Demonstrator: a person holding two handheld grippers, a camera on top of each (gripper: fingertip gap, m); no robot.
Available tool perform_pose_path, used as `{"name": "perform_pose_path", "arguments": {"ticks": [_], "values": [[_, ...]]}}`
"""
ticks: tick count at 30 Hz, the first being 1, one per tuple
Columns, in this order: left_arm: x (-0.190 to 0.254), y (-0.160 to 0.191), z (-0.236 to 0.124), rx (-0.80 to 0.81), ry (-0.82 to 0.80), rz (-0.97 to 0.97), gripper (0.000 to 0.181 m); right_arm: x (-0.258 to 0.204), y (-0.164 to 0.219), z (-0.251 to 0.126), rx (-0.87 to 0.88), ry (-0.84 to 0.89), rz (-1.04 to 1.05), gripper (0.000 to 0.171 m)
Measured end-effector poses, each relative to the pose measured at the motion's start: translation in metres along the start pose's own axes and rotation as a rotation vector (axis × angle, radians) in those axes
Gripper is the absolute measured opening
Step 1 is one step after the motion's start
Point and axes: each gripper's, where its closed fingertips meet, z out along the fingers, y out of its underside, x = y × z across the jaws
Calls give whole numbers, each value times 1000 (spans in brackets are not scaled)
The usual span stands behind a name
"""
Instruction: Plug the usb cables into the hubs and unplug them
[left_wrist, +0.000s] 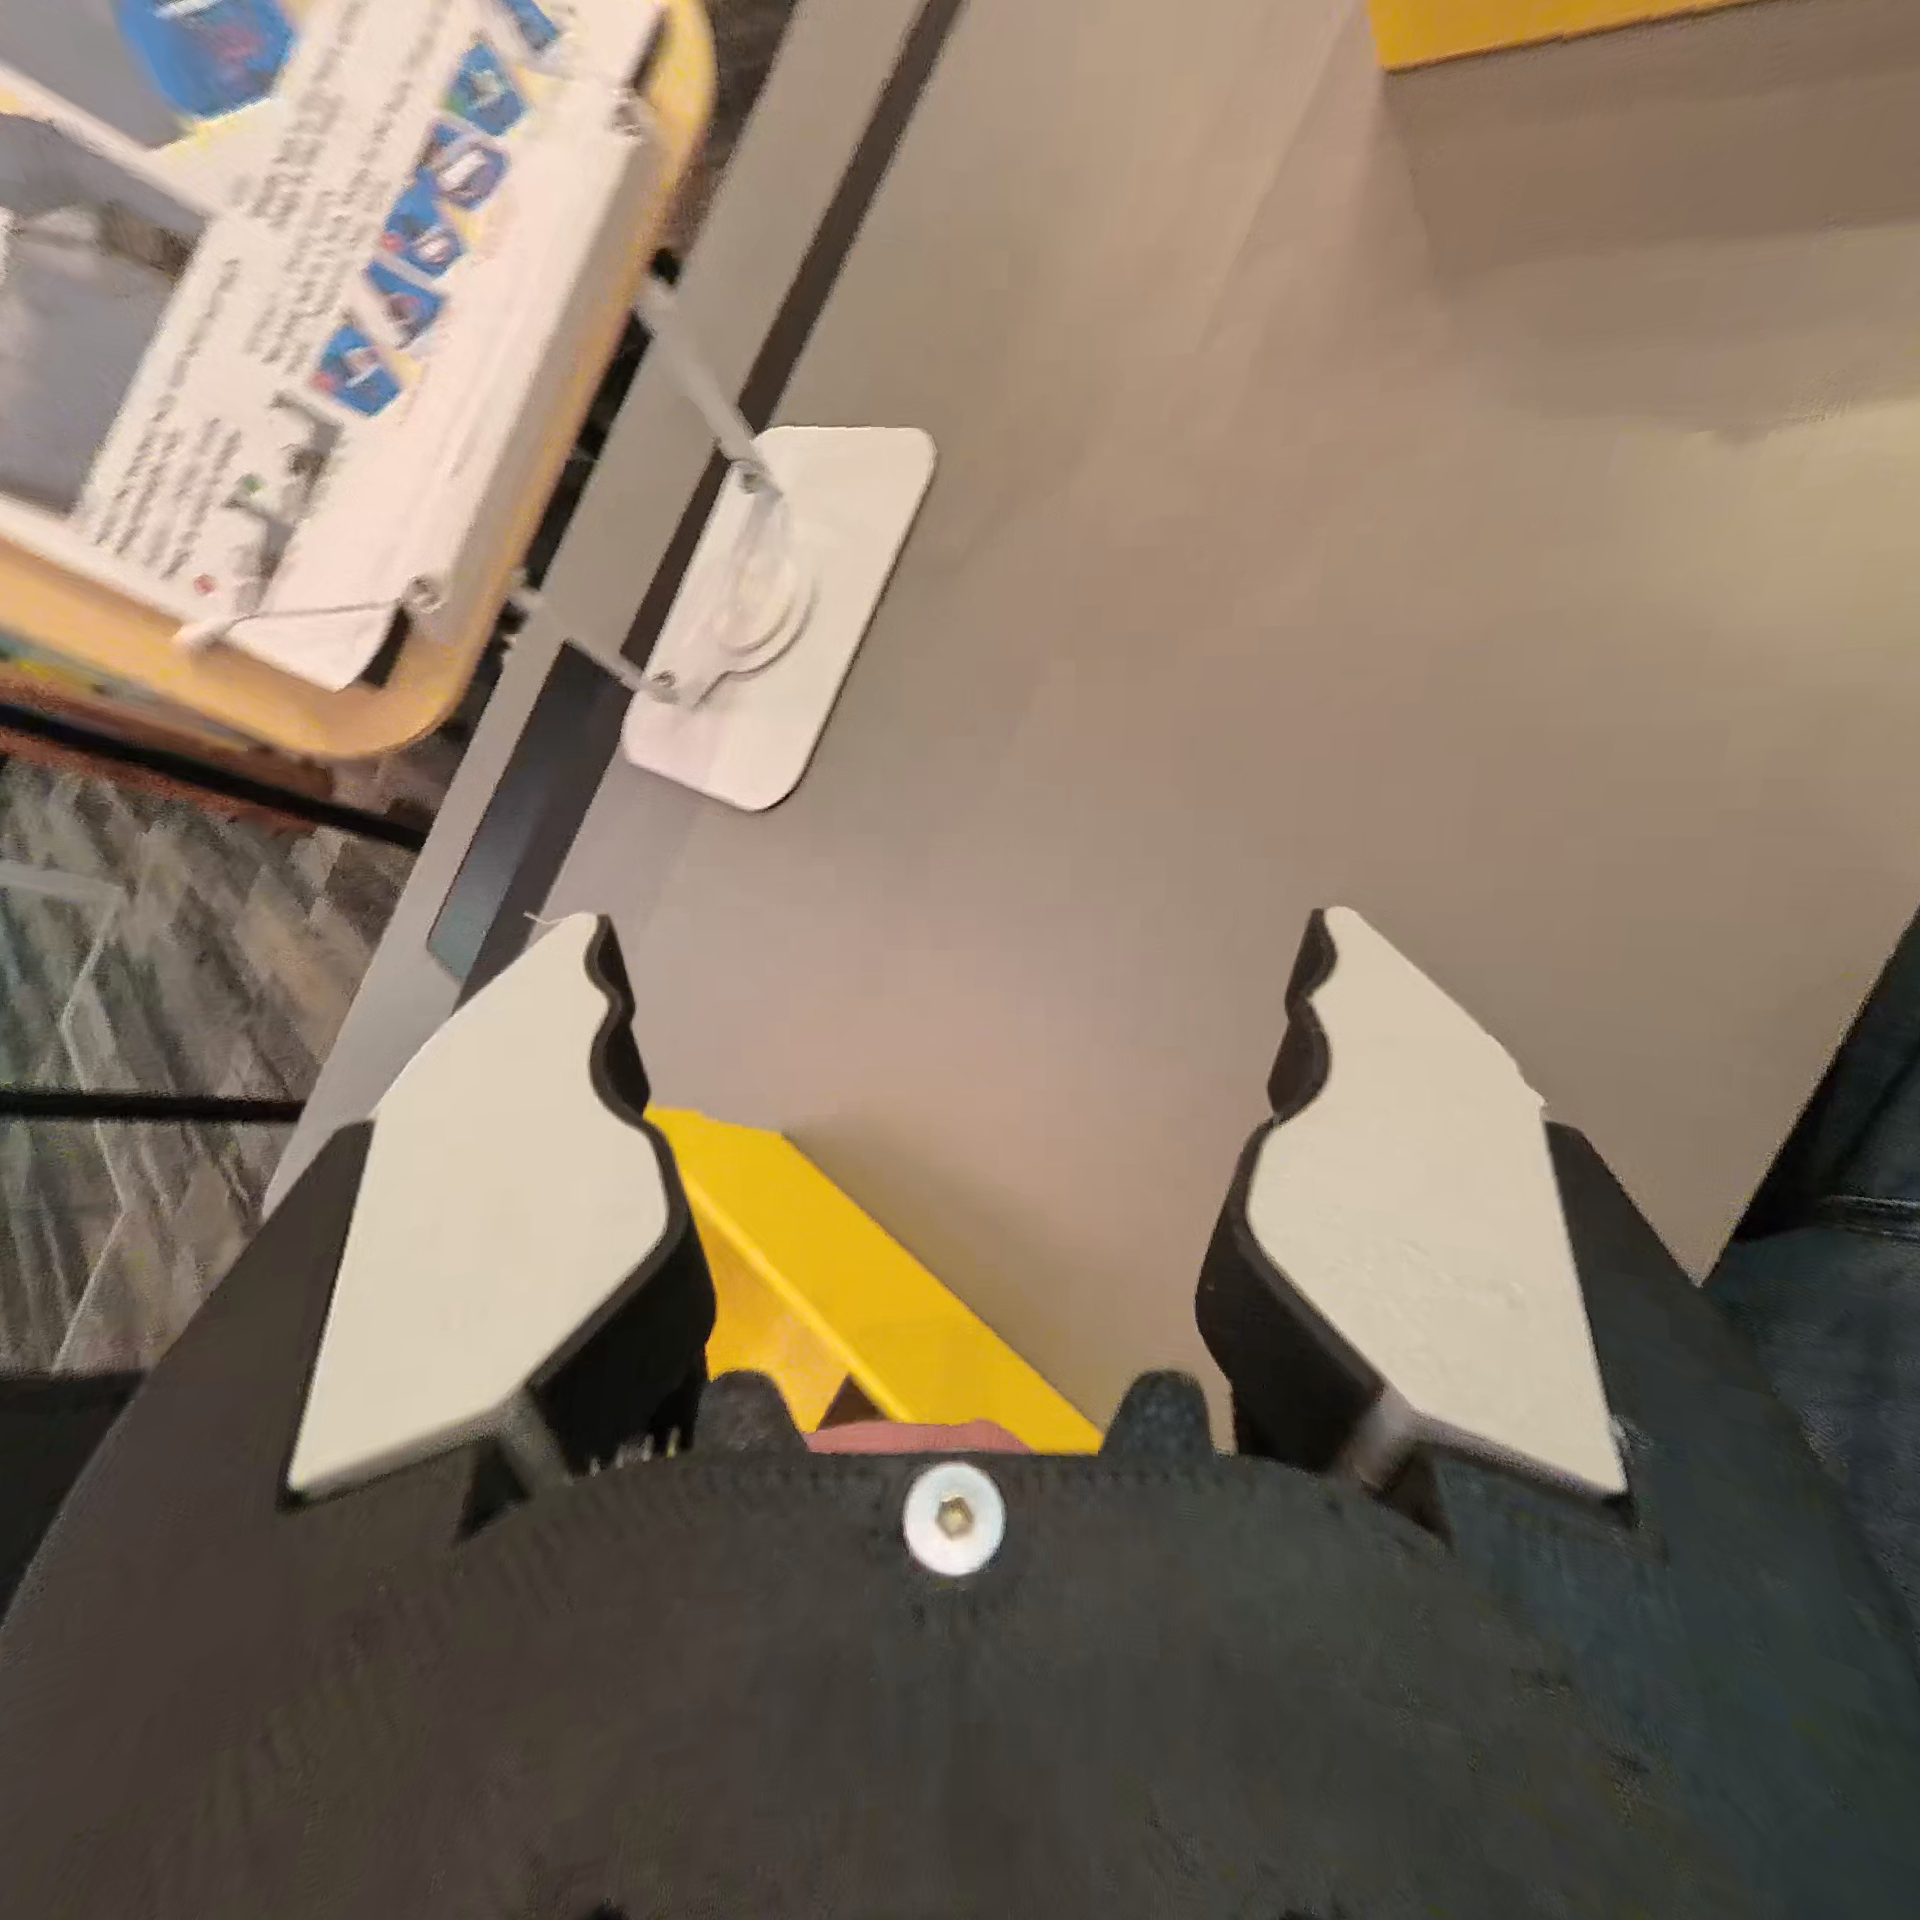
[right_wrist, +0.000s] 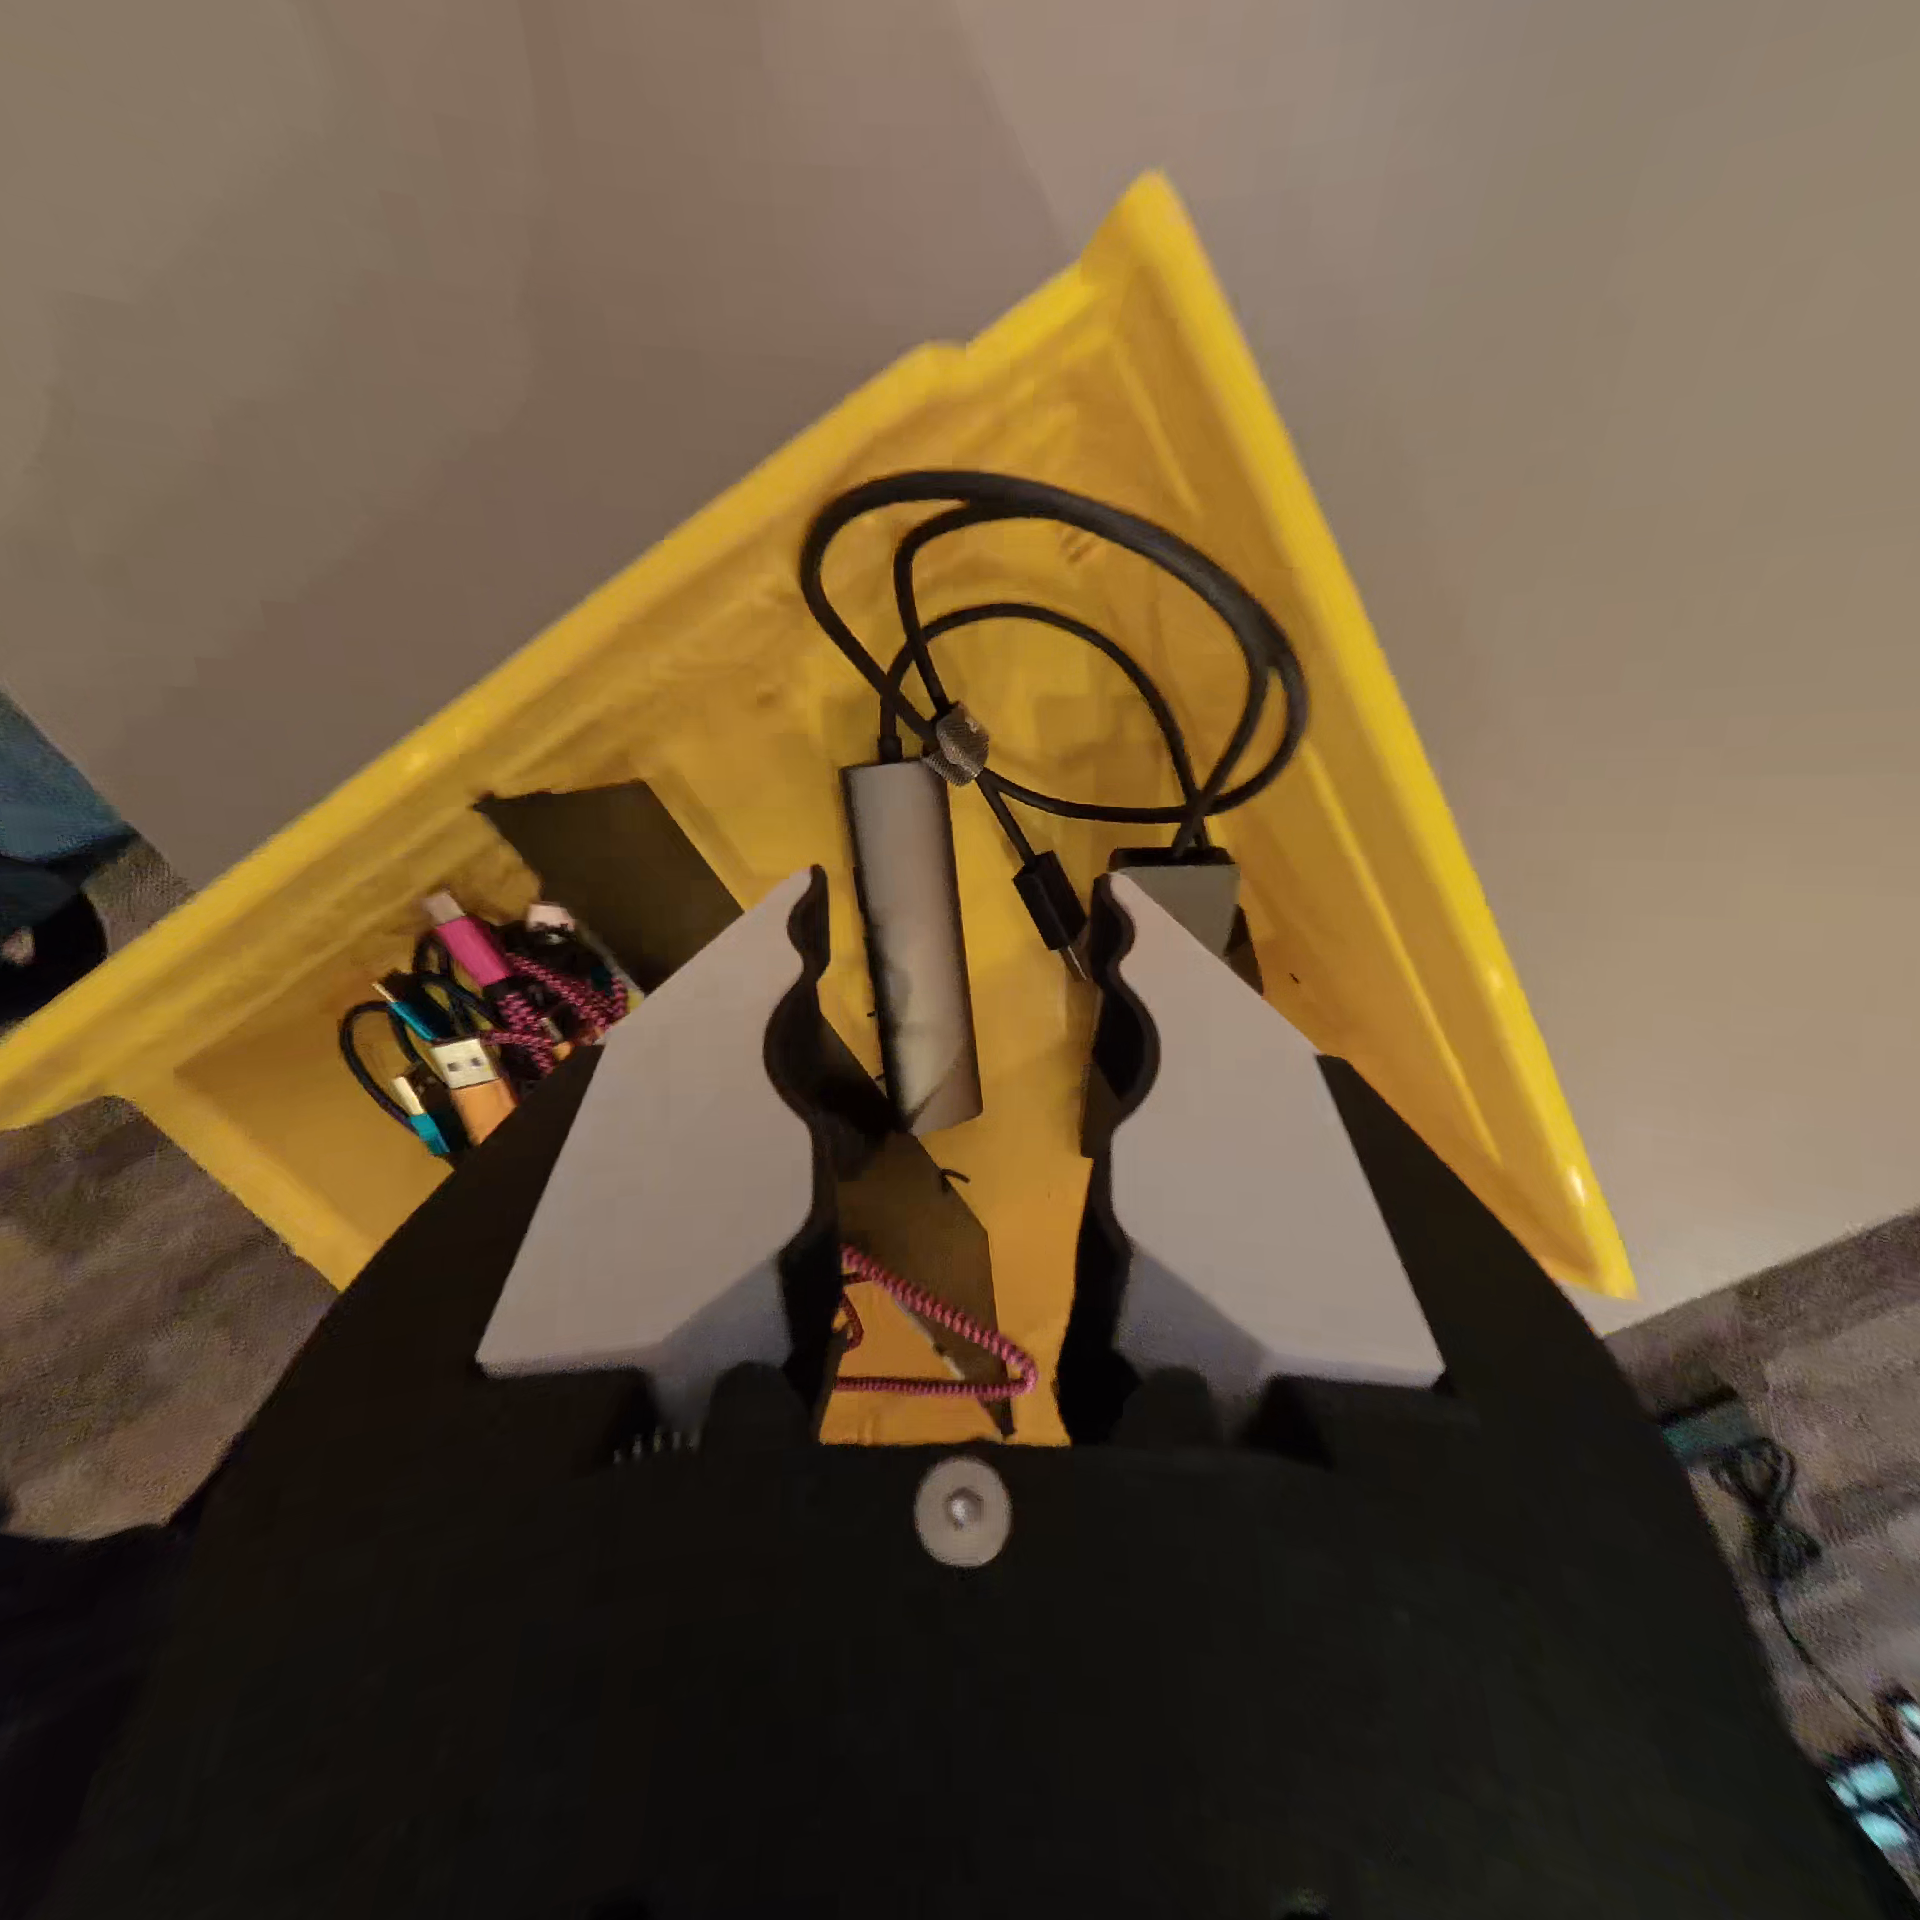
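— So where were the right tongs when you looked?

— Hovering over the shallow yellow plastic tray on the pale grey worktop, fingers spread apart and gripping nothing. Between the white finger faces lay a slim grey metal usb hub, flat on the tray floor, its black rubber lead looped in coils toward the tray's far corner. A black plug lay just beside the hub.

— Only the one hub?

— A second, darker grey hub sat mostly hidden behind the right finger, so I couldn't make out much of it.

— And the cables?

— A bundle of short usb cables, pink, teal and tan at the plugs, was heaped in the tray's left part, near a black rectangular patch. One pink-and-black braided cable curled close under the tongs' base. Whether any were plugged in, I couldn't tell.

— The left tongs?

— Released too, wide open over bare worktop, with only a yellow tray corner showing low between the fingers. Farther off, a white flat stand base rested near the worktop's edge, and a printed white sheet hung beyond it.
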Motion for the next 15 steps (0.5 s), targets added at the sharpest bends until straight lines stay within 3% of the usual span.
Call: {"name": "perform_pose_path", "arguments": {"ticks": [3, 6, 11, 15], "values": [[-41, 32, -23, -72, -136, -70, 118, 15, 0, -45, 179, 138, 75, 56], [-81, 117, -48, -320, -261, -143, 127, 37, 42, -68, 250, 294, 226, 63], [-111, 255, -95, -523, -326, -445, 132, 40, 128, -43, 277, 332, 445, 68], [-102, 319, -109, -543, -269, -730, 132, 19, 145, -28, 331, 267, 450, 64]]}}
